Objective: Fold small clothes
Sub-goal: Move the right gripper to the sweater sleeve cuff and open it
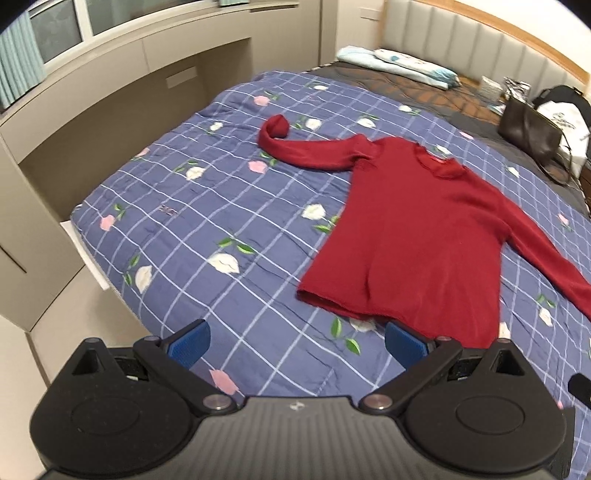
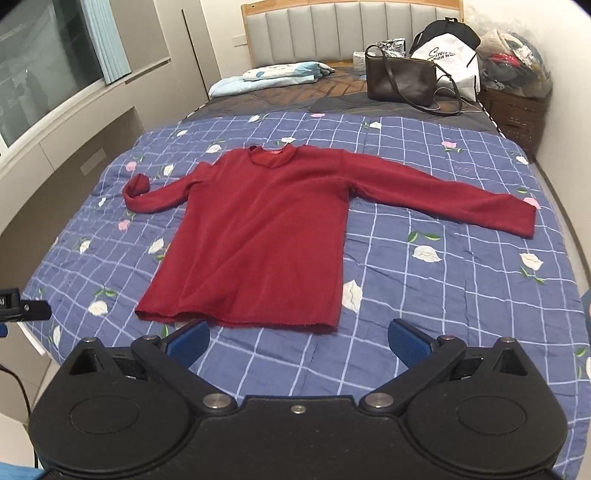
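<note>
A dark red long-sleeved knit sweater (image 2: 258, 229) lies flat, front up, on the blue checked floral quilt (image 2: 424, 295), its hem toward the bed's near edge. The left gripper (image 1: 295, 341) and right gripper (image 2: 297, 338) both hover spread wide, holding nothing.

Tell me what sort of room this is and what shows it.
Most likely a home bedroom. A wide bed with a padded headboard fills the room, a pillow lies near its head, and a blue flowered quilt covers it, with a red sweater spread flat on top.
</note>
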Motion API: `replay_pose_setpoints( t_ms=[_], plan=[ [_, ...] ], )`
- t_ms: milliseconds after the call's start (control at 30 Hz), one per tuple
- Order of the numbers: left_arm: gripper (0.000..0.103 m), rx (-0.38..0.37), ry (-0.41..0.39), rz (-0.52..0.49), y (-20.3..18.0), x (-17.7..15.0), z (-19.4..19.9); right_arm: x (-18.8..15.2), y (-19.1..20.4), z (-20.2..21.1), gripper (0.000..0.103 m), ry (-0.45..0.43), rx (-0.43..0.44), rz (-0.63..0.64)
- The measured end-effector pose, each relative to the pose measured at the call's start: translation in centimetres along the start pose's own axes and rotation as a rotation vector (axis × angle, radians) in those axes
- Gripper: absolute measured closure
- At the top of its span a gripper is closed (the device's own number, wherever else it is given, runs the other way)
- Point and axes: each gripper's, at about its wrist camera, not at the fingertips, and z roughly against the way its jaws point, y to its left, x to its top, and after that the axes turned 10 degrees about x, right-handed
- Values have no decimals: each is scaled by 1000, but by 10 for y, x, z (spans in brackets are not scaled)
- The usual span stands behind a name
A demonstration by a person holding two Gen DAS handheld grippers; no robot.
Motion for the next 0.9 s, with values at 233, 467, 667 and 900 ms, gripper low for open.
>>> replay_pose_setpoints(
  t_ms=[233, 467, 667, 900],
  plan=[
    [0, 40, -6, 32, 13, 42, -25, 12, -6, -22, 0, 29, 66, -62],
    [0, 0, -14, 83, 41, 117, -92, 31, 14, -55, 0, 26, 35, -57],
    [0, -61, -27, -13, 45, 187, -162, 54, 45, -100, 1, -28, -62, -182],
    [0, -138, 24, -120, 22, 242, -235, 83, 72, -132, 1, -112, -213, -365]
  ],
)
